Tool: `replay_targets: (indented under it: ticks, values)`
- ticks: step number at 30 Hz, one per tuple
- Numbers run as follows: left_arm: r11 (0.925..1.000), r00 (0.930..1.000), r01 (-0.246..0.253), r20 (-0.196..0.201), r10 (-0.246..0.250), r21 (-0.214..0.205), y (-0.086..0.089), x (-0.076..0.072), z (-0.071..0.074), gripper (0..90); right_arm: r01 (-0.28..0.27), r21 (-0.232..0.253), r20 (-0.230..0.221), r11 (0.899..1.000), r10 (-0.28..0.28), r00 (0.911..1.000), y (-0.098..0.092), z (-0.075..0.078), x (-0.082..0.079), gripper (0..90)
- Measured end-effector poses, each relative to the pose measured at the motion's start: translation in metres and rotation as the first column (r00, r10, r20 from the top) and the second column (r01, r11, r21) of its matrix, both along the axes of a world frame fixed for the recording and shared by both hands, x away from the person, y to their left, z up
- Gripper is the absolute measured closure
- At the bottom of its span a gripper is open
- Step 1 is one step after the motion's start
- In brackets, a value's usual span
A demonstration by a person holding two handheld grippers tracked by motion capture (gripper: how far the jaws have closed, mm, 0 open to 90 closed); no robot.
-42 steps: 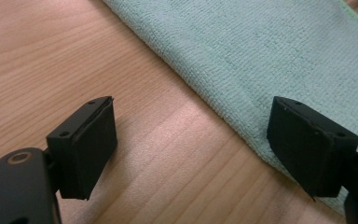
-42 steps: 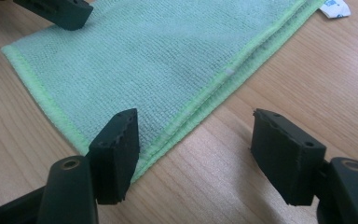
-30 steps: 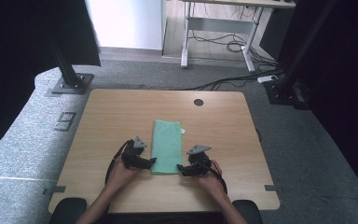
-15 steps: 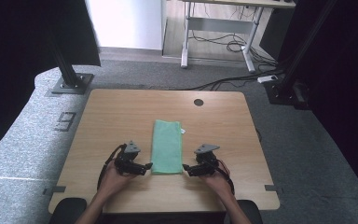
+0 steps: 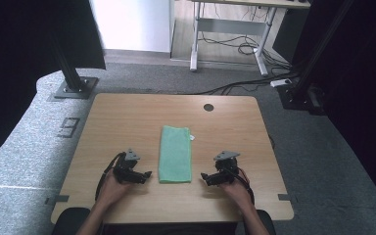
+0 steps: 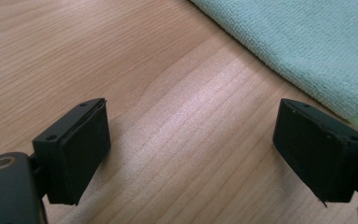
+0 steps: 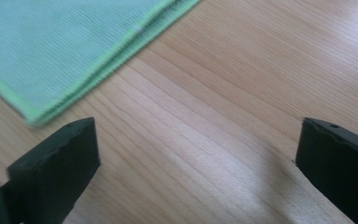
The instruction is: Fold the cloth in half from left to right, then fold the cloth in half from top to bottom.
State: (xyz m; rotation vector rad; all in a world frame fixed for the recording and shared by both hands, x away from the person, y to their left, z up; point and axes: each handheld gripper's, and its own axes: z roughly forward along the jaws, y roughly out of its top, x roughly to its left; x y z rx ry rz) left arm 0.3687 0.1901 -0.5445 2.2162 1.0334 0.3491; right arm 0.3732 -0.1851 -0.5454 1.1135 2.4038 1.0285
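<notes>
Folded green cloth (image 5: pixel 175 153) | small white tag (image 5: pixel 192 137), writing unreadable

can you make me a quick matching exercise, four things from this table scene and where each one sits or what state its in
Things:
1. green cloth
2. left gripper
3. right gripper
4. round hole

Places or states:
a. in the table top near its far edge
b. folded flat in the middle of the table
c. jaws open over bare wood, right of the cloth
d. jaws open over bare wood, left of the cloth

Pairs: 1-b, 2-d, 3-c, 4-a
</notes>
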Motion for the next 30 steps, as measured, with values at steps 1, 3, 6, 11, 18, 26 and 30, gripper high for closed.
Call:
replay_targets:
  ticks: [1, 3, 6, 11, 18, 26, 30]
  values:
    - [1.0, 1.0, 0.001, 0.002, -0.001, 0.0, -0.0001, 0.0001, -0.0003, 11.0, -0.002, -0.008, 0.003, 1.0, 0.002, 1.0, -0.0007, -0.0015, 0.0004, 0.0]
    - [0.9999, 0.9999, 0.002, 0.016, -0.002, 0.01, -0.0008, 0.0, -0.002, 9.6, -0.001, -0.015, 0.003, 1.0, 0.001, 1.0, -0.0015, -0.0043, 0.0013, 0.0]
    - [0.9998, 0.9998, 0.001, 0.021, -0.002, 0.019, -0.0017, 0.0004, -0.003, 6.5, 0.0, -0.027, 0.0, 1.0, 0.0, 1.0, -0.0024, -0.0076, 0.0024, 0.0]
    - [0.9998, 0.9997, 0.007, 0.024, -0.007, 0.018, -0.0011, 0.0009, -0.0038, 5.0, -0.001, -0.023, 0.006, 1.0, 0.001, 1.0, -0.0024, -0.0096, 0.0027, 0.0]
    - [0.9998, 0.9997, 0.011, 0.02, -0.012, 0.018, -0.0014, 0.0017, -0.0042, 3.3, -0.004, -0.016, 0.015, 1.0, 0.004, 0.9999, -0.0026, -0.0109, 0.0028, 0.0]
    - [0.9998, 0.9998, 0.01, 0.018, -0.01, 0.019, -0.0015, 0.002, -0.0042, 2.6, -0.003, -0.016, 0.015, 1.0, 0.003, 0.9999, -0.0027, -0.011, 0.0027, 0.0]
    - [0.9998, 0.9998, 0.009, 0.017, -0.01, 0.02, -0.0017, 0.0023, -0.0043, 2.2, -0.003, -0.014, 0.013, 1.0, 0.003, 0.9999, -0.0028, -0.0108, 0.0029, 0.0]
